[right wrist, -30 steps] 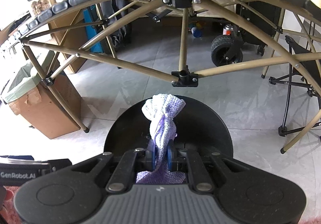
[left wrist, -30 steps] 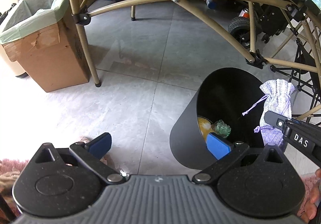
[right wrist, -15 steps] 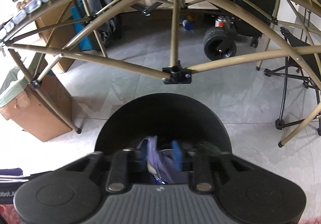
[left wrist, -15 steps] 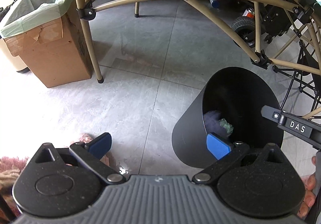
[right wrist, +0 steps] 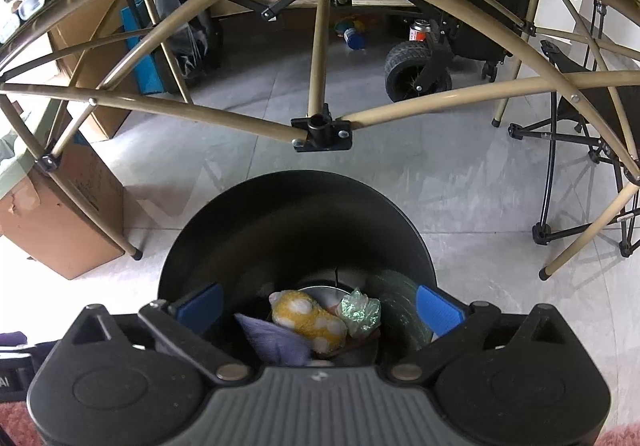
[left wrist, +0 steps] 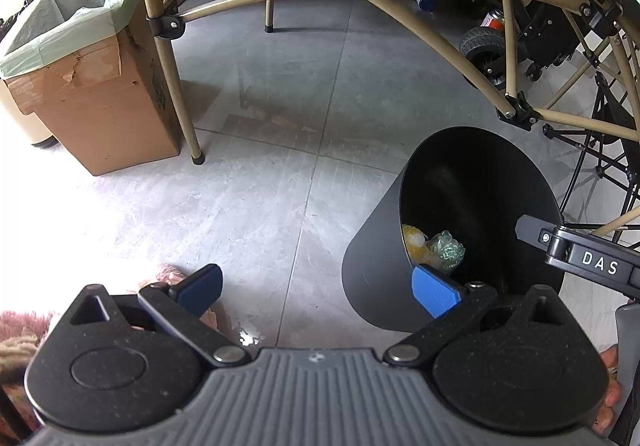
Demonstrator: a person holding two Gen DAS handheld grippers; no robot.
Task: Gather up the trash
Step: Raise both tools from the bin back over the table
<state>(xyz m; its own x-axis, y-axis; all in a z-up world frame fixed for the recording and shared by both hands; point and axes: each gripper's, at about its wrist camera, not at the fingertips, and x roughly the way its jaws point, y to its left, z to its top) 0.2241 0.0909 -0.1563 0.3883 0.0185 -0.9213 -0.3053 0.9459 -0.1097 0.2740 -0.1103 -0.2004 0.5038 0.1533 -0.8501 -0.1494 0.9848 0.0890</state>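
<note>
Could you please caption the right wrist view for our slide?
Open right gripper above black bin holding lavender pouch, yellow plush, green wrapper.

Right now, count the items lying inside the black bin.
3 visible in the black bin: a purple pouch at the near left, a yellow and white plush in the middle, a crumpled green wrapper to its right. More may be hidden beneath.

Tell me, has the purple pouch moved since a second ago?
Yes. The purple pouch dropped from the right tongs, whose jaws have just been opening, down into the black bin.
</note>
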